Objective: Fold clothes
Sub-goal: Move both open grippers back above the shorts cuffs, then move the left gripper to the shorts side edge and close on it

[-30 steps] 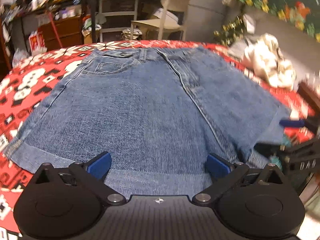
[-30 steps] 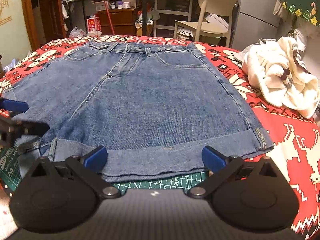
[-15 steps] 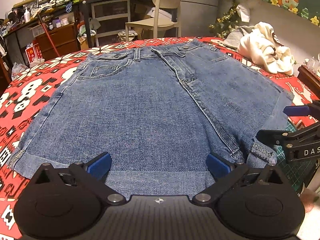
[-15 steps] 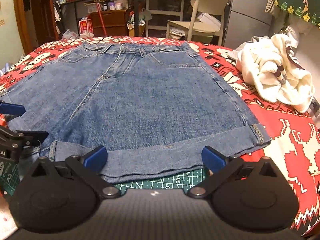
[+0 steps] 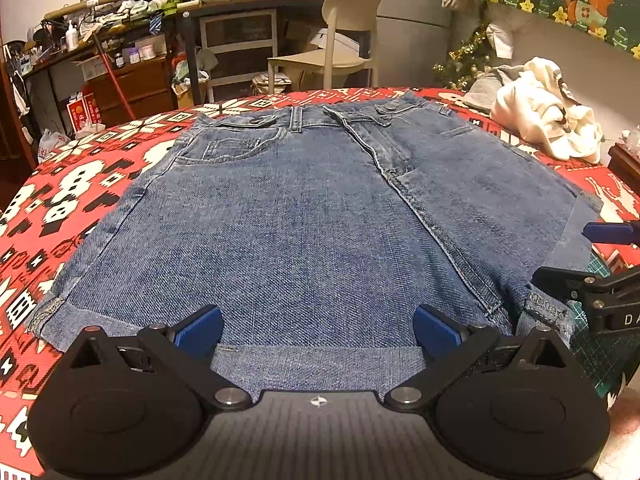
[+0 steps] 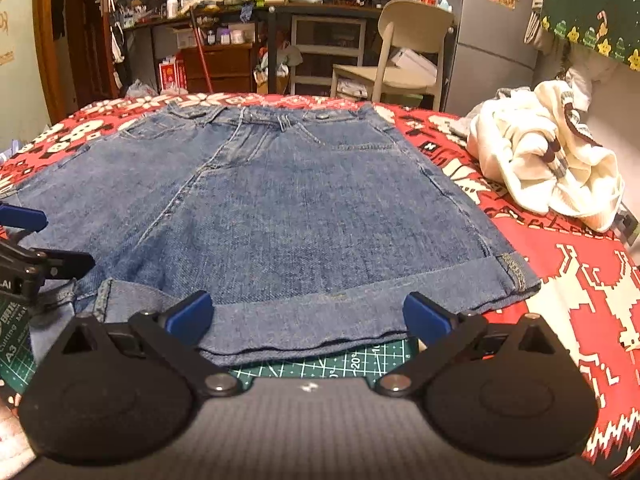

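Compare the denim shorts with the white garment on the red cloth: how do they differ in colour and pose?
The denim shorts are blue; the white garment is cream with dark trim. The shorts lie spread flat, waistband away from the cameras and cuffed hems near; the white garment sits crumpled in a heap. The shorts lie in front of both open tools; the garment lies off to the right. Both rest on the red patterned cloth.

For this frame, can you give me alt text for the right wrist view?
Blue denim shorts lie flat on a red patterned cloth, hem toward the camera, with the open right gripper at the cuff. The left gripper shows at the left edge, a cream garment lies at right, and a cluttered room is behind.
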Motion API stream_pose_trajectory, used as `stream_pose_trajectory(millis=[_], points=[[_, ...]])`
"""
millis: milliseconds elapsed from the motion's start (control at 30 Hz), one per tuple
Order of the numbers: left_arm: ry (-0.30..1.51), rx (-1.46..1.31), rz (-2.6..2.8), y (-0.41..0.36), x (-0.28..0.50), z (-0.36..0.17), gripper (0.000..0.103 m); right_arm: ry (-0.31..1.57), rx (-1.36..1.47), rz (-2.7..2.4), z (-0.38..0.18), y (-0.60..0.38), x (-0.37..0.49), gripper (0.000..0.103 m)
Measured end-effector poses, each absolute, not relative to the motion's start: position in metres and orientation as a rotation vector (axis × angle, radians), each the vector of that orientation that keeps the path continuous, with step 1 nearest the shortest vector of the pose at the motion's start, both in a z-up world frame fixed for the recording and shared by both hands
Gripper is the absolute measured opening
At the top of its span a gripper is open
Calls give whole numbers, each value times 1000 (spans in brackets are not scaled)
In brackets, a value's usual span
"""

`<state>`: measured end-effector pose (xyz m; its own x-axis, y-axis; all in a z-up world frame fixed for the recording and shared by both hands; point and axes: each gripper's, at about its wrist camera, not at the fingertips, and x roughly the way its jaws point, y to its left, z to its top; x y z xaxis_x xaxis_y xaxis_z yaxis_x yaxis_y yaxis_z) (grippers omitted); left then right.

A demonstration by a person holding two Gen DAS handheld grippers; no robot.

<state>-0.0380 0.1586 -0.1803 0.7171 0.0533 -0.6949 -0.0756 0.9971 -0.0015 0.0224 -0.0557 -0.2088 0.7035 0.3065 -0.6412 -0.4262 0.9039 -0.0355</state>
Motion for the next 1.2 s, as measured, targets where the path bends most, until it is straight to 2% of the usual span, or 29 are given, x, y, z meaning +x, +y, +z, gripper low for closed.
stream_pose_trajectory(millis=[233,367,567,633,700,833,1200], points=[[756,-64,82,162,-43,-177,101,648,-181,410,-211,-58,17,102],[734,-114,91,177,-52,-167,86,651,-183,418,-211,-59,19,102],[619,-223,212,238,-82,-146,86,651,-181,425,-212,-60,19,102],[620,-259,275,265,-88,-147,77,653,-180,425,-212,-61,19,102],[635,-286,336,292,-90,-152,52,656,-180,424,-211,-60,20,102],[664,-319,357,325,-89,-164,32,660,-181,423,-211,-60,20,102],[722,-267,206,322,-68,-170,32,676,-184,417,-210,-58,22,102]])
